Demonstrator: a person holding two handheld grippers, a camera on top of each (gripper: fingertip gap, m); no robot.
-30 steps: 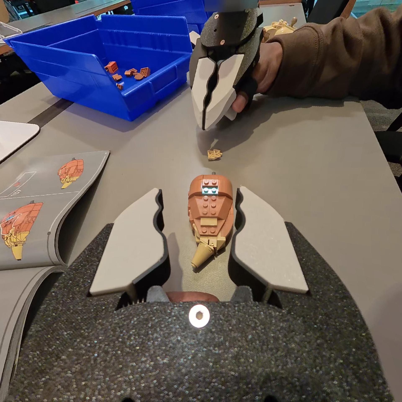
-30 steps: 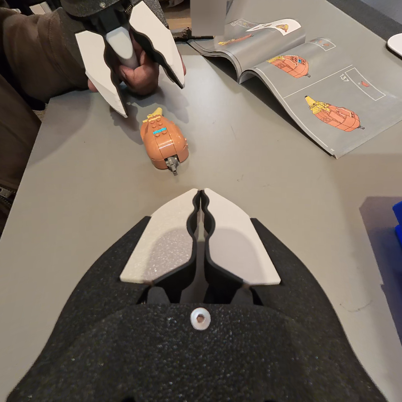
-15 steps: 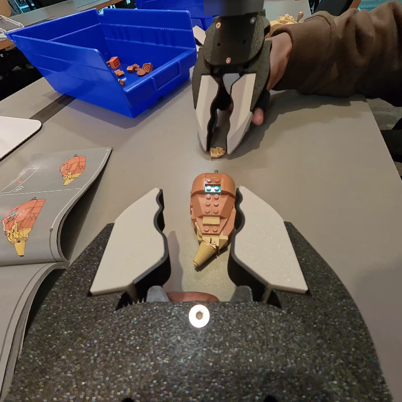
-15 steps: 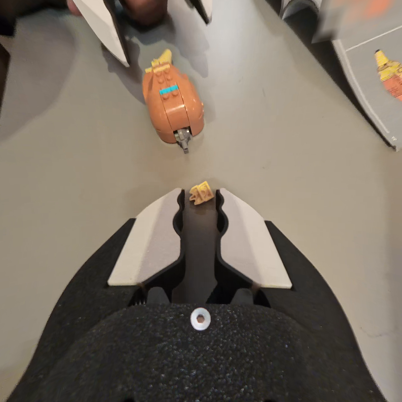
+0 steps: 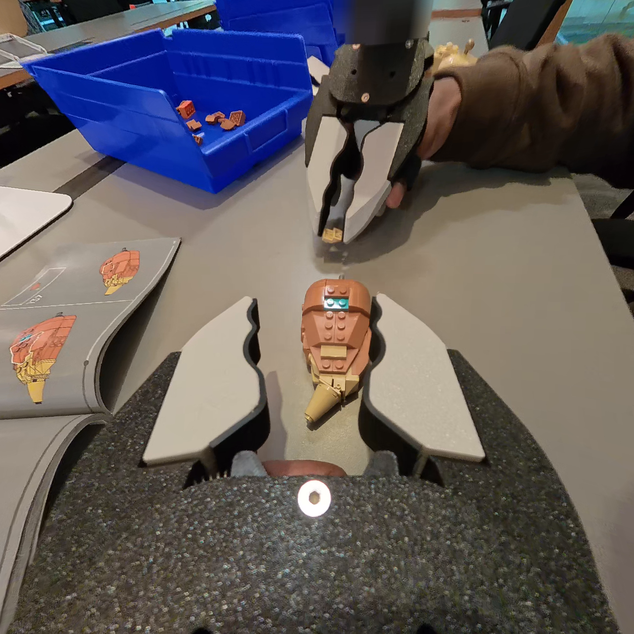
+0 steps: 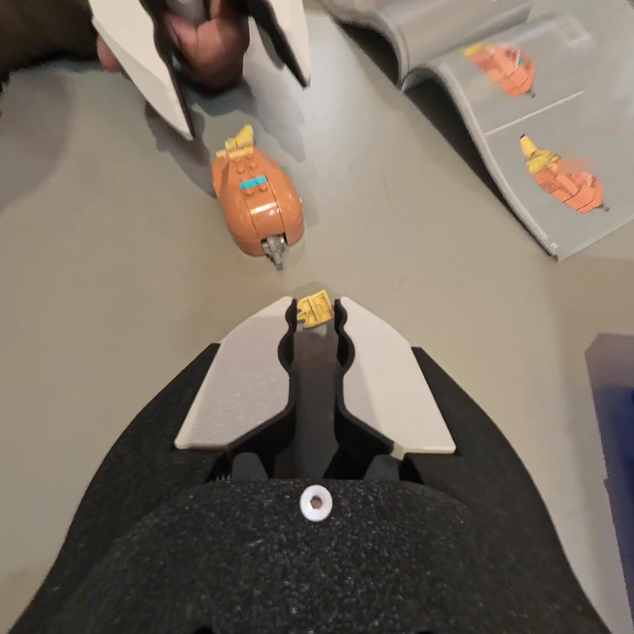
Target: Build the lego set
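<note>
An orange-brown lego model [image 5: 335, 338] with a tan cone tip and a teal stud strip lies on the grey table [image 5: 480, 308]. It sits between the fingers of my open left gripper [image 5: 314, 300], close to the right finger. My right gripper [image 5: 332, 238] is just beyond the model and is shut on a small tan lego piece [image 5: 332, 234], held slightly above the table. In the right wrist view the tan piece [image 6: 315, 308] is pinched at the tips of the right gripper [image 6: 315, 302]. The model [image 6: 257, 202] and the left gripper [image 6: 245, 106] are ahead of it.
A blue bin [image 5: 171, 137] with several red-brown bricks [image 5: 212, 118] stands at the back left. An open instruction booklet [image 5: 68, 326] lies left of the model; it also shows in the right wrist view [image 6: 514, 137]. A white board corner [image 5: 27, 209] is at far left. A tan build [image 5: 453, 55] sits behind the right hand. One gripper's finger ends stand about 11 cm off the other's.
My right gripper came down shut, opened around the tan piece on the table, closed on it and lifted it slightly. The left gripper and the model stayed in place.
</note>
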